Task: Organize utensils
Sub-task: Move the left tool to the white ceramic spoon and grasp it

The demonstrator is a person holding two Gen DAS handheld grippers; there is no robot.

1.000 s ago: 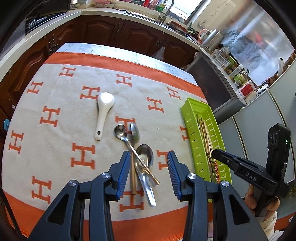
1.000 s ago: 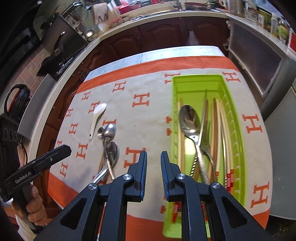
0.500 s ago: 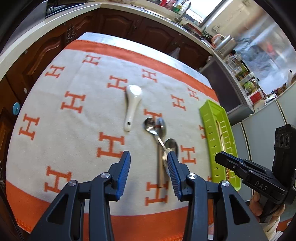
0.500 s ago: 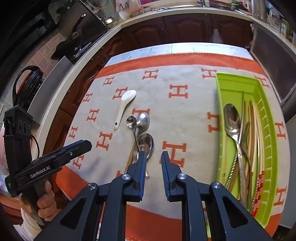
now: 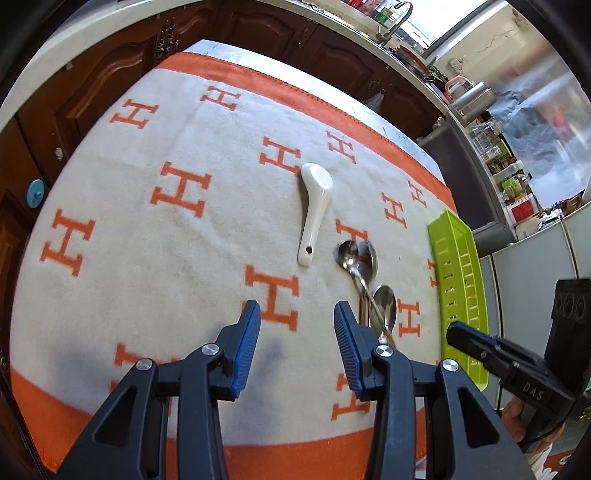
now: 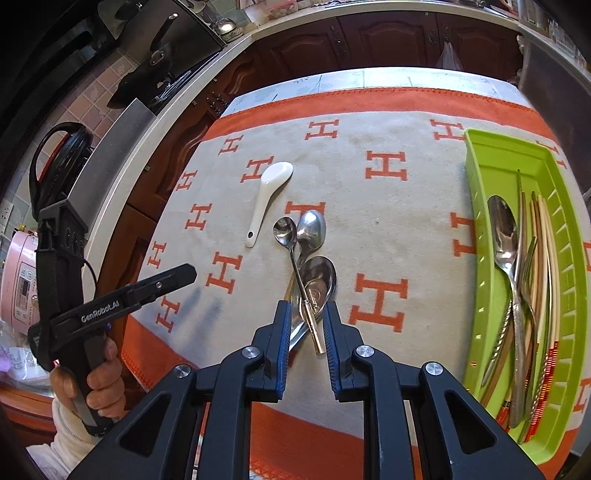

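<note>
A pile of metal spoons [image 6: 310,258] lies on the orange-and-cream cloth; it also shows in the left wrist view [image 5: 369,280]. A white ceramic spoon [image 6: 267,197] lies to its left, and shows in the left wrist view [image 5: 314,212]. A green tray [image 6: 476,177] on the right holds a spoon, forks and chopsticks. My right gripper [image 6: 306,332] is open above the spoon handles, with nothing held. My left gripper [image 5: 297,332] is open and empty over bare cloth, left of the pile.
The cloth [image 5: 147,258] covers a table with dark wood kitchen cabinets [image 5: 258,33] behind it. A pink rice cooker [image 6: 20,280] stands off the table at far left. A kettle [image 5: 472,99] and jars stand on the counter at right.
My left gripper has shifted left, off the spoon pile, and opened wider. My right gripper has moved left from the tray to over the spoon handles and opened a little.
</note>
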